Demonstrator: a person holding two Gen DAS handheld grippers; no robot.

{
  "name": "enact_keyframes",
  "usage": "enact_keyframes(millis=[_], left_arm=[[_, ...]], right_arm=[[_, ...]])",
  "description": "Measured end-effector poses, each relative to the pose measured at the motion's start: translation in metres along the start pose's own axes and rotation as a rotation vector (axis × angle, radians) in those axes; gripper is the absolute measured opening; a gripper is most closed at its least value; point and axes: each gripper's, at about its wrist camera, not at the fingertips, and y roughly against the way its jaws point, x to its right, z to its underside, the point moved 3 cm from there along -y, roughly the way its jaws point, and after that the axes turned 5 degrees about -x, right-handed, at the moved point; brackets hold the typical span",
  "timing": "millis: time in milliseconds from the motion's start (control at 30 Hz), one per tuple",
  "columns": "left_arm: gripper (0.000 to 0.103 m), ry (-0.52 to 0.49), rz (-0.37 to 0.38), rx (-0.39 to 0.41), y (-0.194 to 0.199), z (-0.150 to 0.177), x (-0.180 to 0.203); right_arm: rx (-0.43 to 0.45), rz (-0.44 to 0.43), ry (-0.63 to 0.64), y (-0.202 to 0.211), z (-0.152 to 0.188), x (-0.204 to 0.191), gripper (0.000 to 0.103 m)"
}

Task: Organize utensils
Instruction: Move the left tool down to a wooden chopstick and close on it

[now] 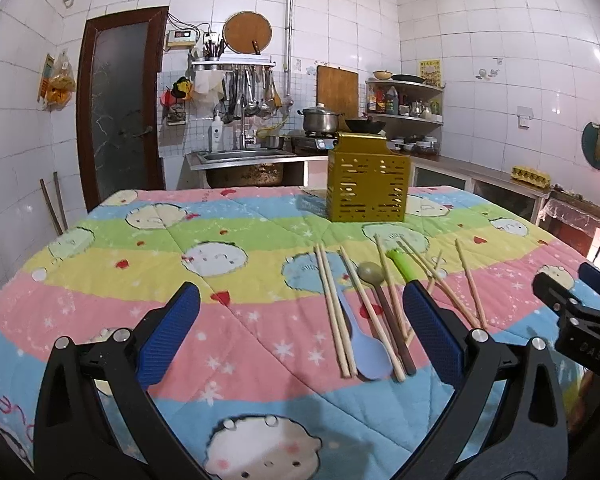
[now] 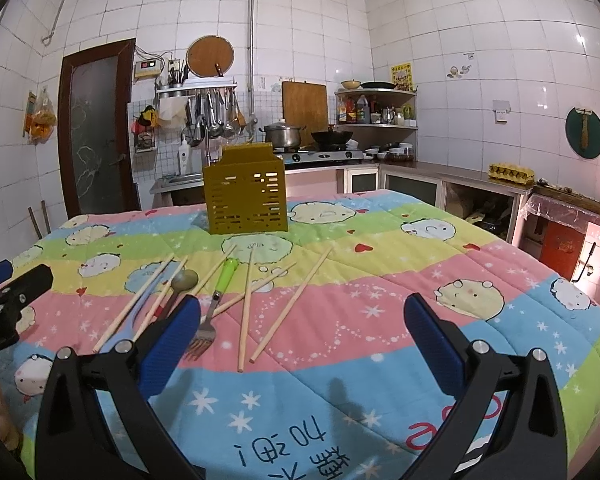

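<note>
On the desk (image 1: 100,272), under a striped cartoon quilt (image 2: 420,264), the utensils are lying loose in a scatter in front of a yellow slotted holder (image 1: 368,184), which is standing upright further back, apart from them. Nothing is showing above the holder's rim.

In the left wrist view a pair of chopsticks (image 1: 334,312) is lying side by side at the left of the scatter, touching a blue spoon (image 1: 370,350) whose bowl is pointing toward the camera. Just right of it a dark-handled spoon (image 1: 374,276) with an olive bowl is pointing away, with single chopsticks crossing beside it. A green-handled fork (image 2: 220,300) is lying among them, its tines toward the camera in the right wrist view, and more chopsticks (image 2: 290,306) are fanning out to its right.

The left gripper (image 1: 300,336) is hovering above the quilt, its jaws standing wide apart with nothing between them; the scatter is lying ahead and to the right of its centre. The right gripper (image 2: 300,336) is hovering likewise, jaws spread and holding nothing, with the fork and chopsticks ahead on its left side. Each gripper is showing at the edge of the other's view.

Behind the desk, a sink (image 1: 240,156), a pot (image 1: 320,120) and a wok (image 2: 332,136) are sitting along the tiled wall.
</note>
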Motion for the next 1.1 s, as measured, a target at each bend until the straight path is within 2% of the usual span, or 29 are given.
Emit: enact_keyframes(millis=[67,233,467,600,733,833,967,1100], left_arm=[[0.098,-0.006,0.0,0.004,-0.001,-0.009,0.0],[0.098,-0.017,0.065,0.004,-0.009,-0.037,0.001],[0.098,-0.032,0.071,-0.016,-0.045,-0.078,0.001],[0.098,-0.027,0.091,-0.028,-0.069,-0.098,0.001],[0.098,-0.06,0.068,-0.054,-0.098,-0.108,0.005],[0.098,-0.047,0.058,-0.109,-0.123,-0.109,0.002],[0.098,-0.062,0.02,-0.171,-0.157,-0.112,0.001],[0.098,-0.069,0.026,-0.226,-0.181,-0.11,0.001]], right_arm=[[-0.02,-0.001,0.016,-0.003,-0.006,-0.003,0.099],[-0.016,0.003,0.027,-0.009,-0.03,-0.003,0.099],[-0.058,-0.067,0.005,-0.038,-0.06,0.0,0.099],[-0.05,-0.028,0.02,-0.057,-0.077,-0.005,0.099],[-0.121,-0.008,0.022,-0.091,-0.088,-0.009,0.099],[-0.163,-0.012,-0.002,-0.116,-0.094,-0.005,0.099],[-0.202,0.064,0.024,-0.145,-0.104,-0.003,0.099],[-0.245,0.138,0.033,-0.176,-0.112,-0.001,0.099]])
